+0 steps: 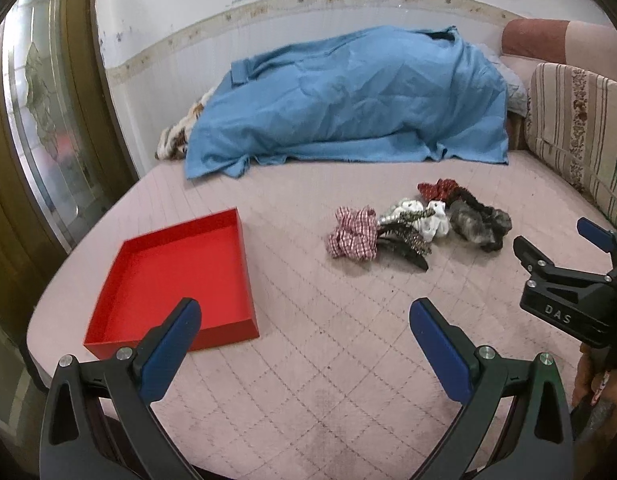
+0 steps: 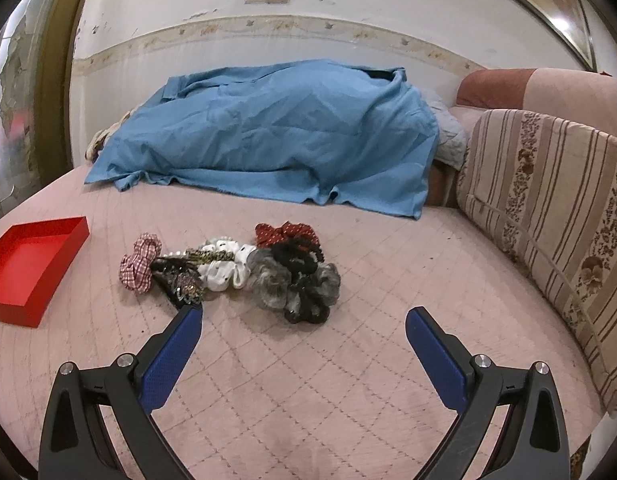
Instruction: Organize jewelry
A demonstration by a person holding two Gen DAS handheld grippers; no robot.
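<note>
An empty red tray [image 1: 176, 256] lies on the pink quilted bed, just beyond my left gripper [image 1: 304, 312], which is open and empty. A pile of hair accessories lies to its right: a red-checked scrunchie [image 1: 354, 236], a white one [image 1: 430, 220], a grey furry one [image 1: 468, 226], a red dotted one [image 1: 436, 189] and a dark hair clip [image 1: 408, 252]. In the right wrist view the pile [image 2: 232, 270] lies just ahead of my right gripper [image 2: 304, 320], open and empty; the tray [image 2: 24, 264] is at the far left. The right gripper also shows in the left wrist view [image 1: 556, 248].
A blue cloth [image 1: 348, 100] covers a heap at the back of the bed by the wall. A striped cushion [image 2: 548, 208] lines the right side. A door with glass [image 1: 40, 120] stands at the left. The bed's front edge curves near both grippers.
</note>
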